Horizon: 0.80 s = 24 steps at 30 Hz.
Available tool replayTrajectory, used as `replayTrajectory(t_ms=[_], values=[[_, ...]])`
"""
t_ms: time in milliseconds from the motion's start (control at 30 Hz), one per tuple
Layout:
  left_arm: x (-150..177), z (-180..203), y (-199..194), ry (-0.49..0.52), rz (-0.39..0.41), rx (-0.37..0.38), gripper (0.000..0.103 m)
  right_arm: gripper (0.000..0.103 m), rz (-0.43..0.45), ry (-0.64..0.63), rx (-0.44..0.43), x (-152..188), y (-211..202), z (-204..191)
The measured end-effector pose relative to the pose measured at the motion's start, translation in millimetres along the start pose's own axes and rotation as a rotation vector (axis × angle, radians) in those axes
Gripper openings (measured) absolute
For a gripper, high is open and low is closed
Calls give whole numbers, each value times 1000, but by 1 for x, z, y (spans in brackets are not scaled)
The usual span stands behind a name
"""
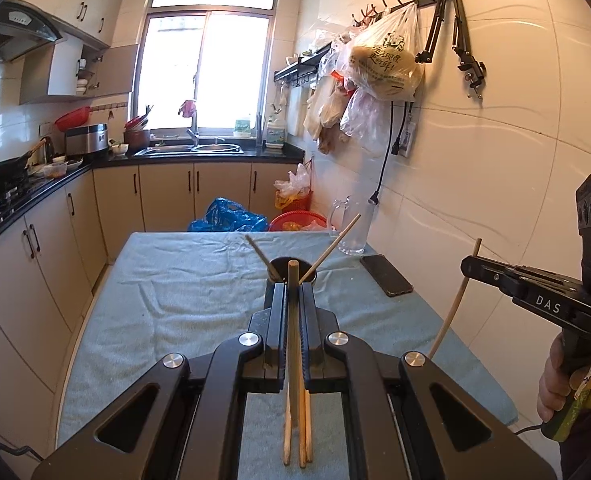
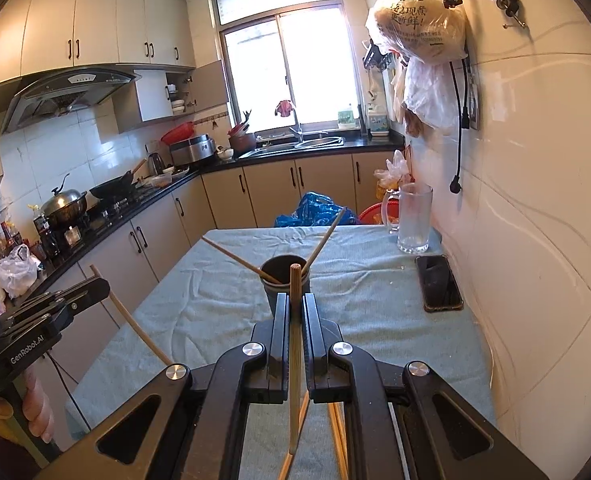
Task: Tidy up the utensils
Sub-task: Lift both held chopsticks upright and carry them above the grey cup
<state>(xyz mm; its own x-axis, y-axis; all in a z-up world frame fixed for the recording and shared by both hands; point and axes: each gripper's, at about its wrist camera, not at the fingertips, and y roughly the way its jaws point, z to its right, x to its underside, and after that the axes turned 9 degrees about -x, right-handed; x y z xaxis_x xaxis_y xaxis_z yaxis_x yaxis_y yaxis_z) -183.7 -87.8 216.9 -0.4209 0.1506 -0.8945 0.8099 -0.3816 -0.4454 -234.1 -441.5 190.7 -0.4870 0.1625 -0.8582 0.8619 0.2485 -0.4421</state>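
Note:
A dark cup (image 1: 291,270) (image 2: 284,276) stands mid-table with two wooden chopsticks (image 1: 329,249) (image 2: 325,238) leaning out of it. My left gripper (image 1: 293,286) is shut on a chopstick (image 1: 293,344), held upright just before the cup. My right gripper (image 2: 295,298) is shut on another chopstick (image 2: 295,360), also just before the cup. Each gripper shows in the other's view, the right gripper (image 1: 469,266) and the left gripper (image 2: 99,284), with its chopstick. Several loose chopsticks (image 1: 301,432) (image 2: 337,436) lie on the cloth below the grippers.
The table has a blue-grey cloth (image 1: 183,288) (image 2: 215,292). A black phone (image 1: 386,275) (image 2: 437,282) and a glass mug (image 1: 353,224) (image 2: 413,216) sit at the right by the tiled wall. Kitchen counters run along the left and back.

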Motion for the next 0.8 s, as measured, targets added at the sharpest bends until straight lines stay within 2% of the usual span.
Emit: replayTrajectory(t_ms=[433,633,800], values=[[-59,7,31,3,34,58,5,6,62,17,-27,-47,28,5],[-94,10,54,-5,88,30,5,7,131,29,-21,-79,47,5],[-124,10,88,-50,85,28,5,7,186,56,-14,-107,70,13]])
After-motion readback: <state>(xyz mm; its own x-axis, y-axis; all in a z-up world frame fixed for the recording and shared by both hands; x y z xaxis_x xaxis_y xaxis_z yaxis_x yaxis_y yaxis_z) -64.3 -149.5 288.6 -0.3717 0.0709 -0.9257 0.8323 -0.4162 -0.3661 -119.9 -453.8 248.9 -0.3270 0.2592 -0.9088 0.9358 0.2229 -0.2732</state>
